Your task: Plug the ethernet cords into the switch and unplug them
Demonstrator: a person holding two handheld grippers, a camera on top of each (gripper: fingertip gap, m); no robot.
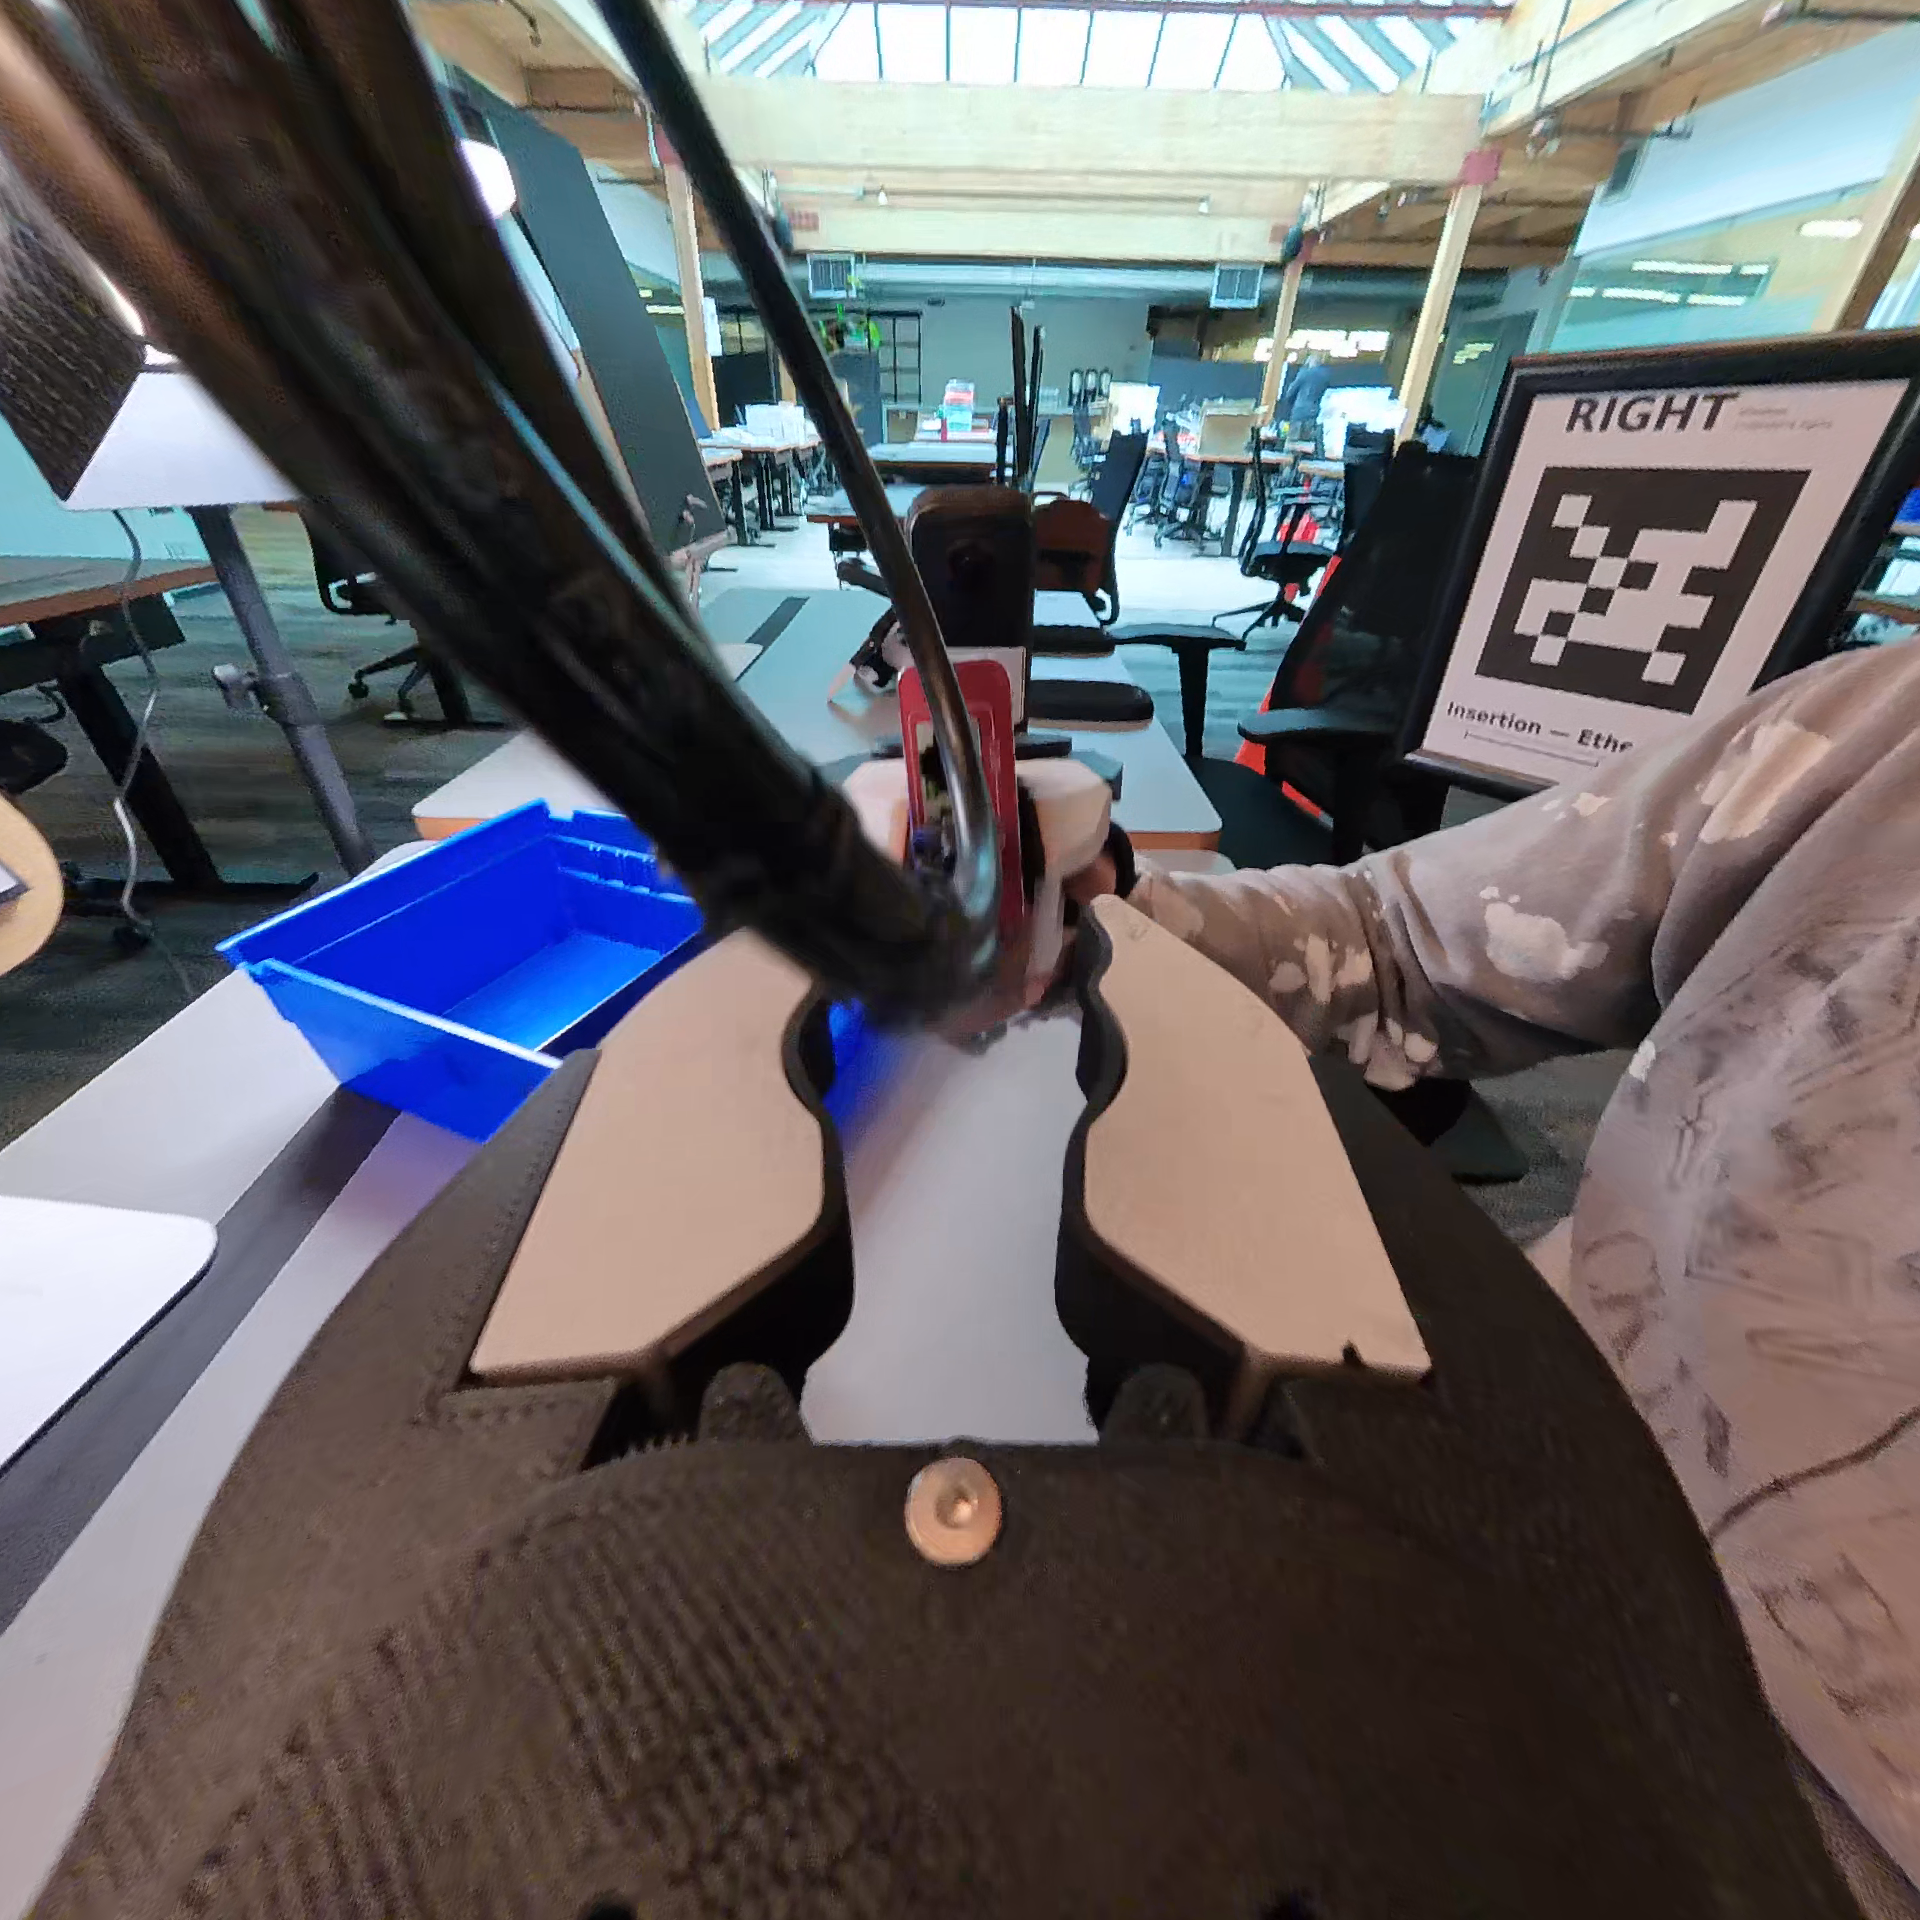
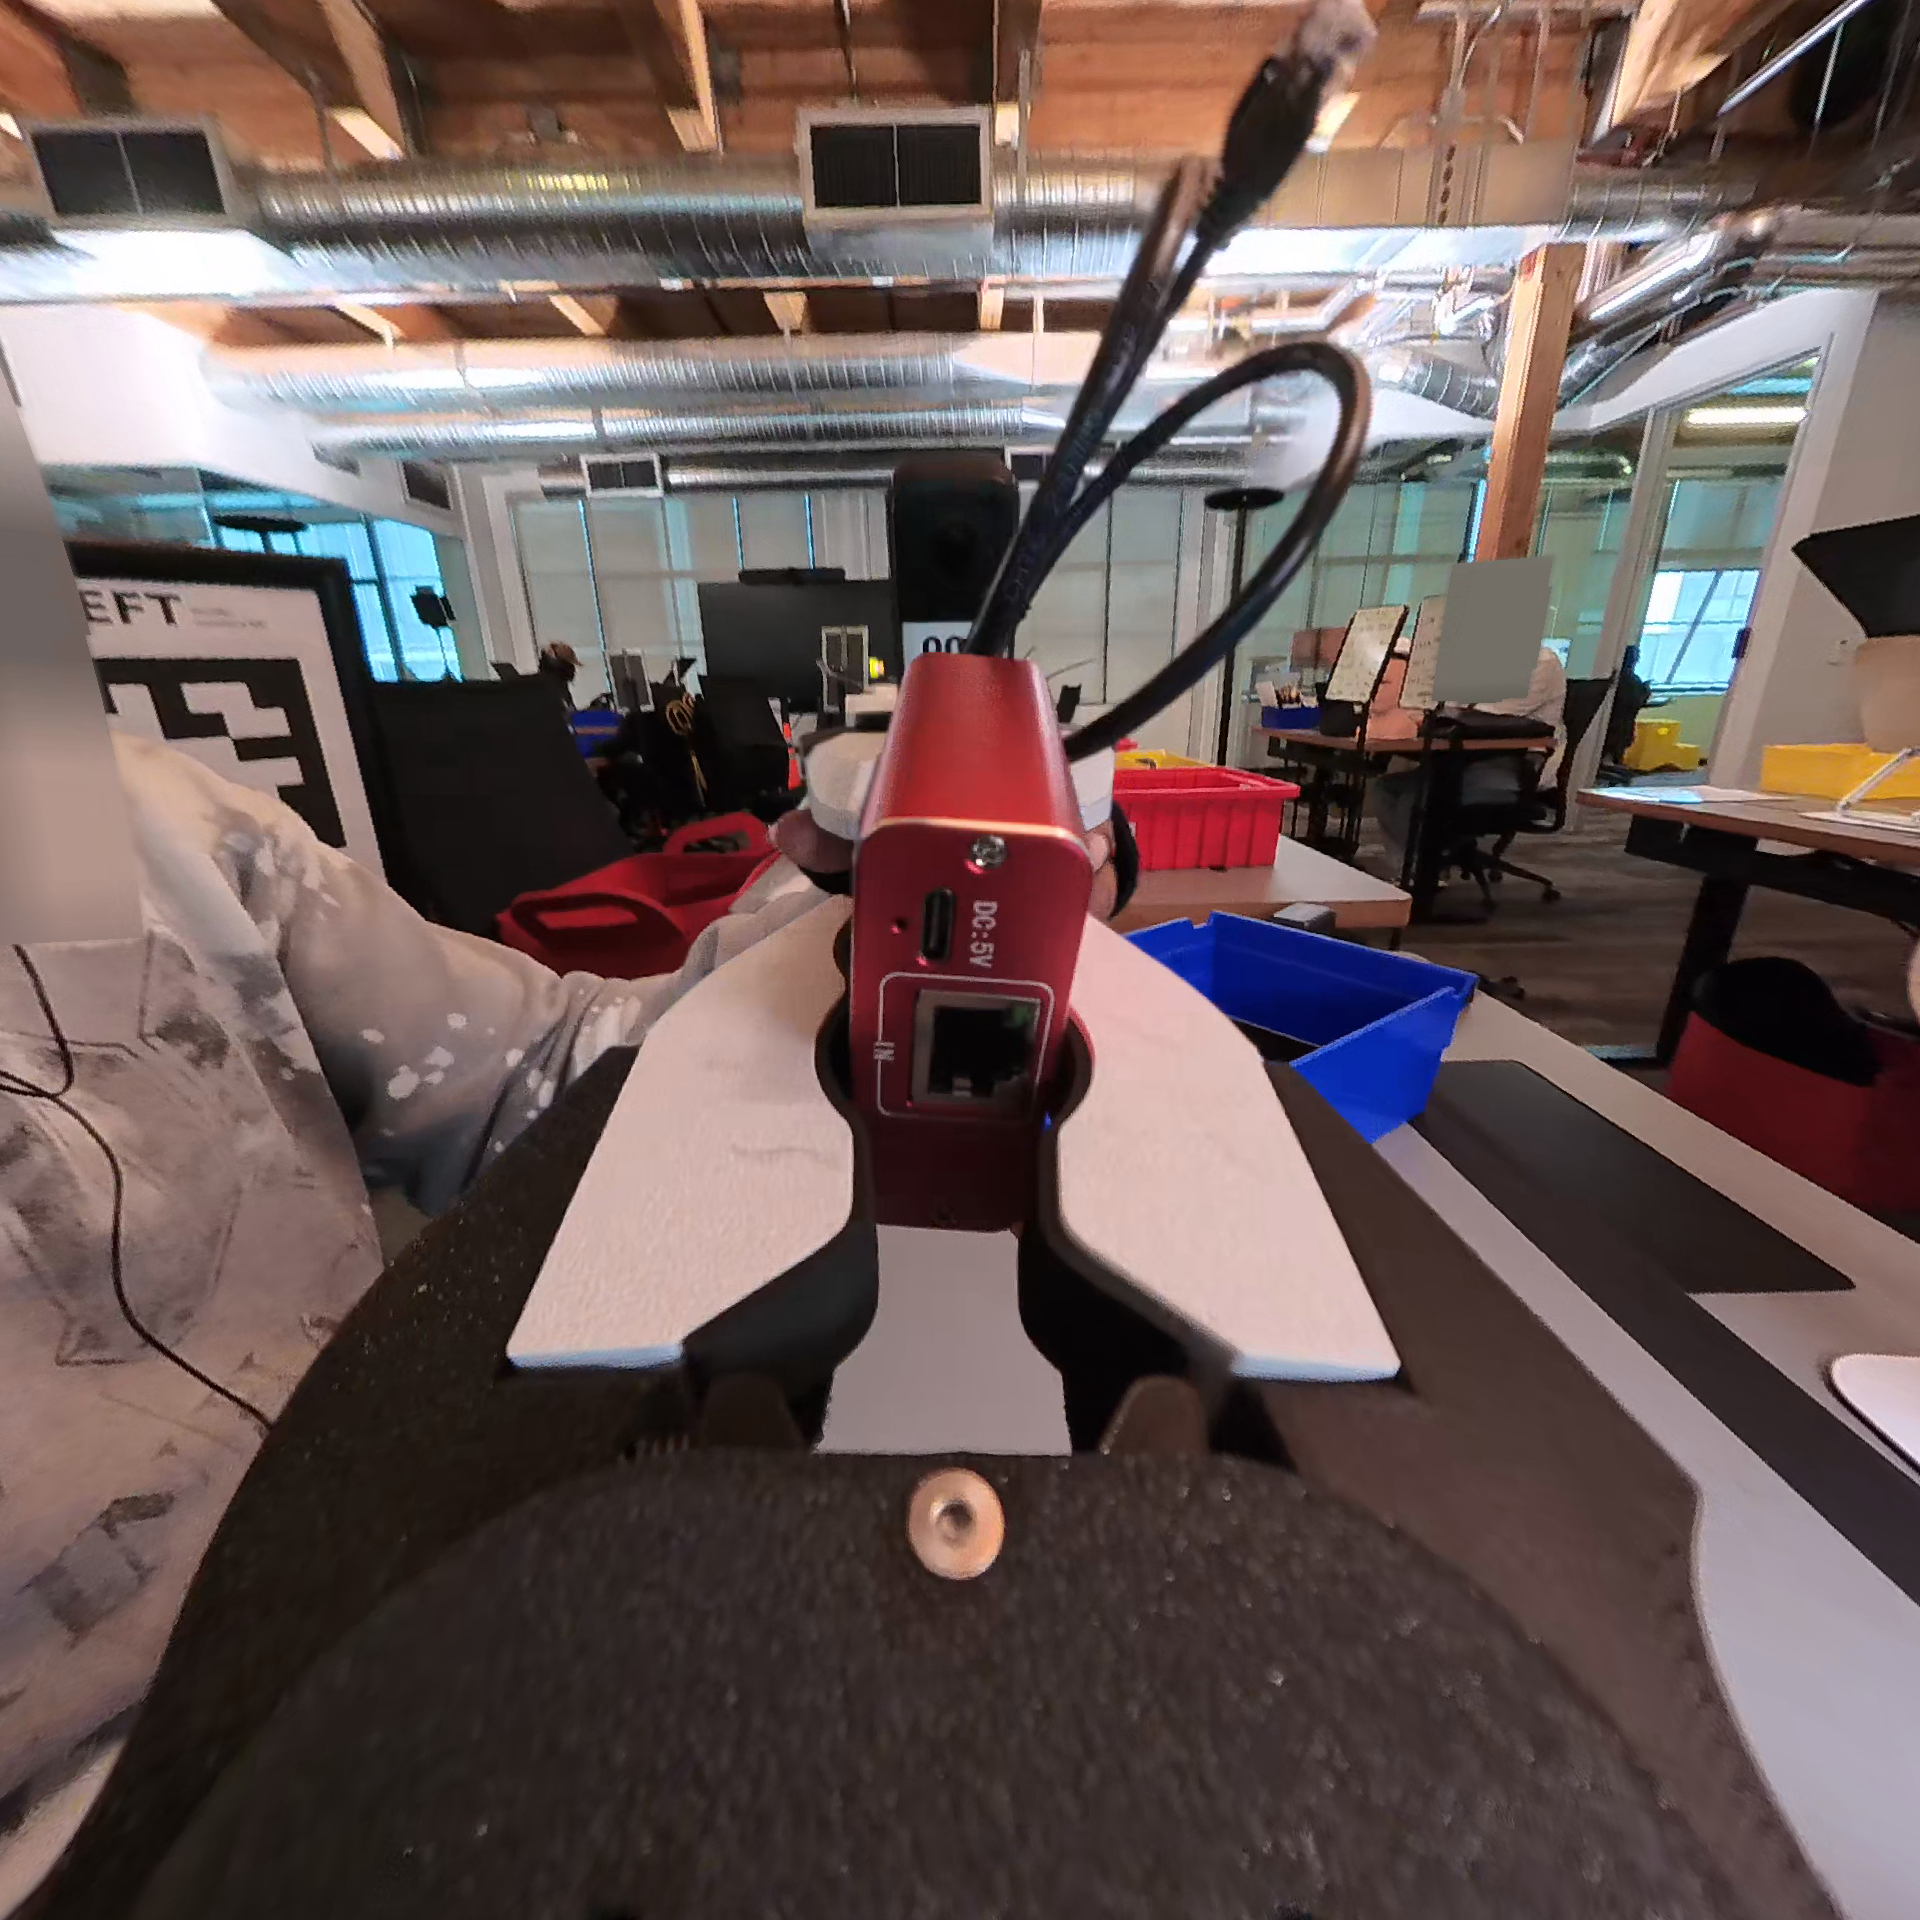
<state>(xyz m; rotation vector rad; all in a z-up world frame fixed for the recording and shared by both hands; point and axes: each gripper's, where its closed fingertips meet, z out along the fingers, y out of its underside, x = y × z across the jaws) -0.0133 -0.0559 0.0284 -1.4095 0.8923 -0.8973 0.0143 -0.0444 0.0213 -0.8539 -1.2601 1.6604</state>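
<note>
- In your left wrist view, the black ethernet cords [image 1: 540, 540] sweep up across the lens, blurred and cut off by the top-left edge, so you cannot trace where they end.
- The spot where those cords meet the red switch [image 1: 961, 800] is smeared by blur; which ports are filled is not readable from this side.
- Your left gripper [image 1: 951, 997] has its fingers only partly spread, and the cord bundle sits at their tips; whether they pinch it is hard to judge.
- Your right gripper [image 2: 961, 1039] is clamped on the red switch [image 2: 966, 935], one white finger [image 2: 717, 1132] against each side, held above the table [image 2: 1787, 1600].
- The switch end facing the right camera shows an unfilled network port.
- Black cords [image 2: 1101, 457] rise from its far end; one loops, another ends in a loose clear plug [image 2: 1330, 36] near the top edge.
- A blue bin [image 2: 1340, 997] sits on the table behind the switch.
</note>
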